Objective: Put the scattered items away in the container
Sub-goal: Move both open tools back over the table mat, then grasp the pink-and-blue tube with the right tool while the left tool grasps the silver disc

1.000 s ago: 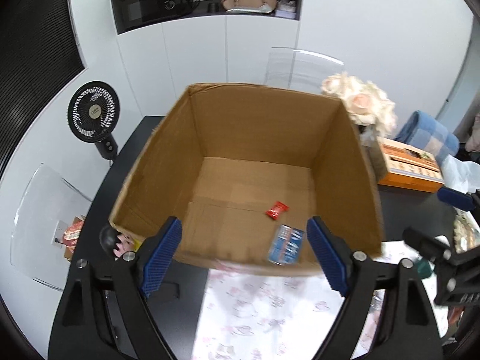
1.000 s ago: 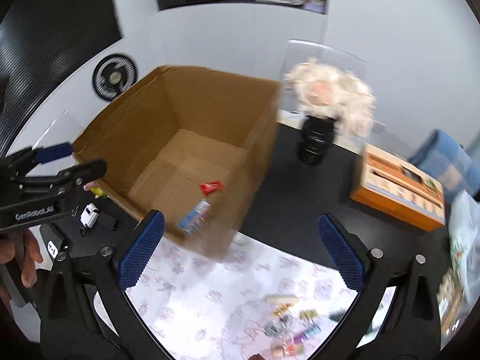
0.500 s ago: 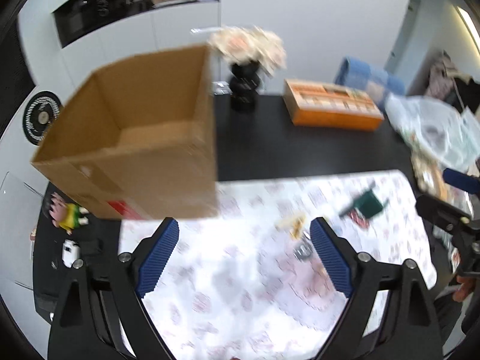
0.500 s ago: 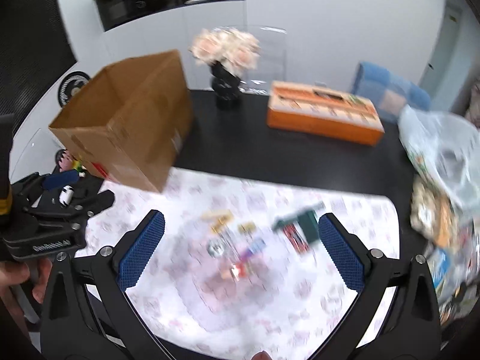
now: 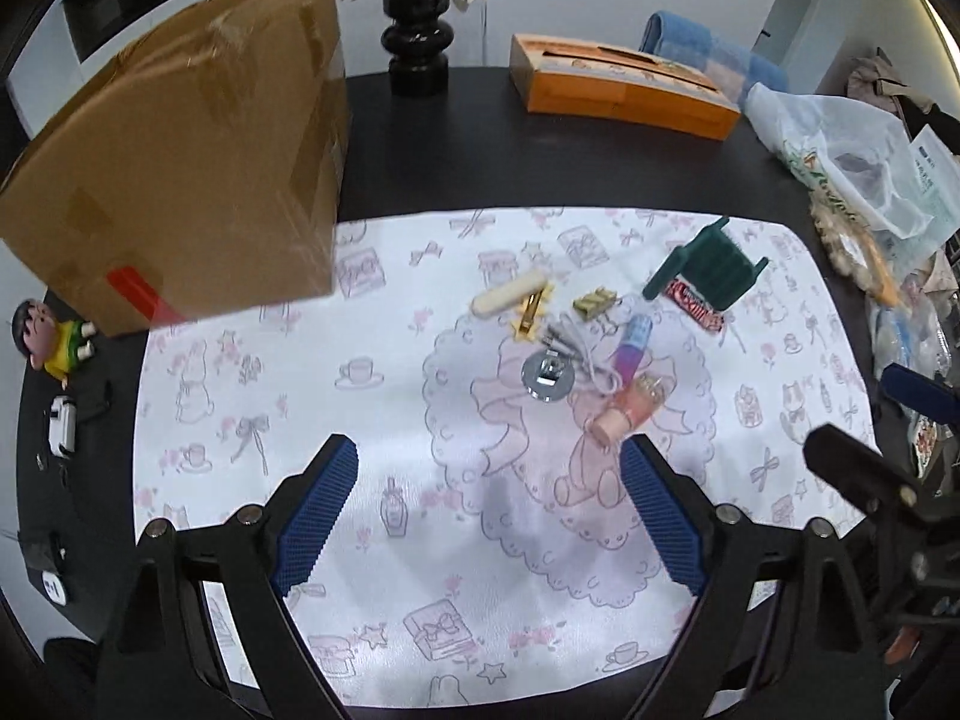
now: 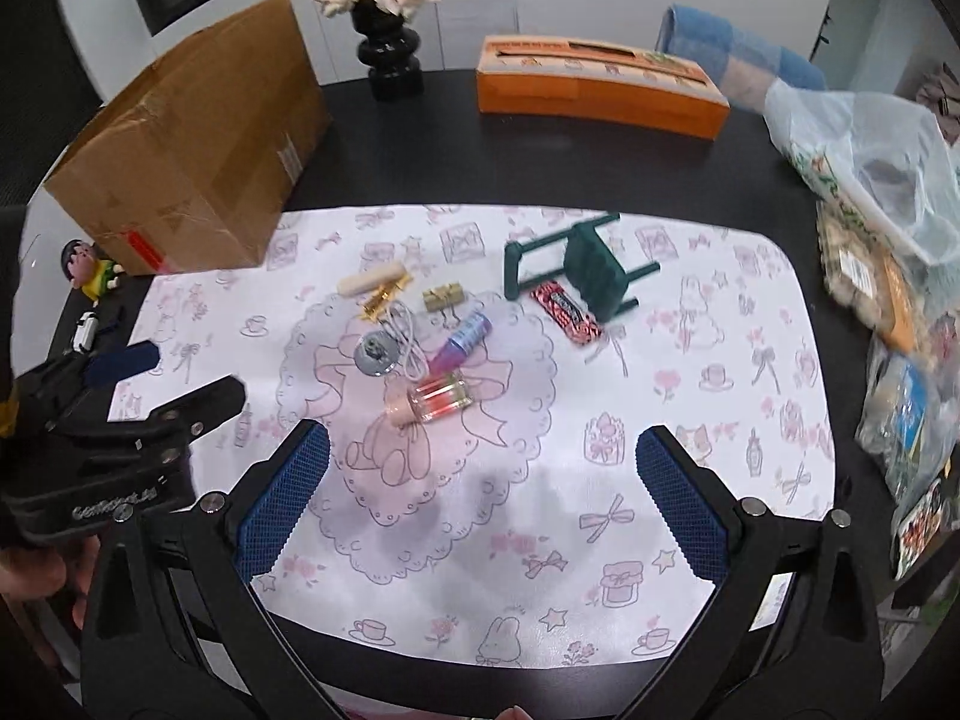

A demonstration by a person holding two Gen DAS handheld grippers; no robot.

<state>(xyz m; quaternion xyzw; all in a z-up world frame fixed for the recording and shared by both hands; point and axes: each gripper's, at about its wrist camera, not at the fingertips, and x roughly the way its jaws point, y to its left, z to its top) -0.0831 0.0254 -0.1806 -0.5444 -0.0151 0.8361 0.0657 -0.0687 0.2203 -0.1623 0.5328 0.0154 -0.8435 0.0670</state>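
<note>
The brown cardboard box (image 5: 198, 162) (image 6: 198, 144) stands at the left rear of the patterned white mat (image 5: 420, 480) (image 6: 660, 390). Several small items lie clustered mid-mat: a green toy stool (image 5: 708, 267) (image 6: 591, 267) on its side, a red snack bar (image 5: 696, 303) (image 6: 567, 312), a purple tube (image 5: 630, 348) (image 6: 462, 339), a pink perfume bottle (image 5: 627, 414) (image 6: 432, 399), a round metal disc (image 5: 547, 375) (image 6: 375, 354), a gold clip (image 5: 591, 303) (image 6: 443, 298) and a cream stick (image 5: 510, 294) (image 6: 371, 279). My left gripper (image 5: 489, 516) and right gripper (image 6: 480, 498) hover open and empty in front of the cluster.
A black vase of pale roses (image 5: 420, 30) (image 6: 390, 30) and an orange tissue box (image 5: 624, 90) (image 6: 600, 87) sit at the back of the black table. Plastic bags with snacks (image 5: 852, 144) (image 6: 870, 180) crowd the right edge. A cartoon figurine (image 5: 48, 336) (image 6: 90, 267) lies left.
Both grippers have pulled back from above the box and swung right and down; the views now face the item cluster on the mat instead of the box interior.
</note>
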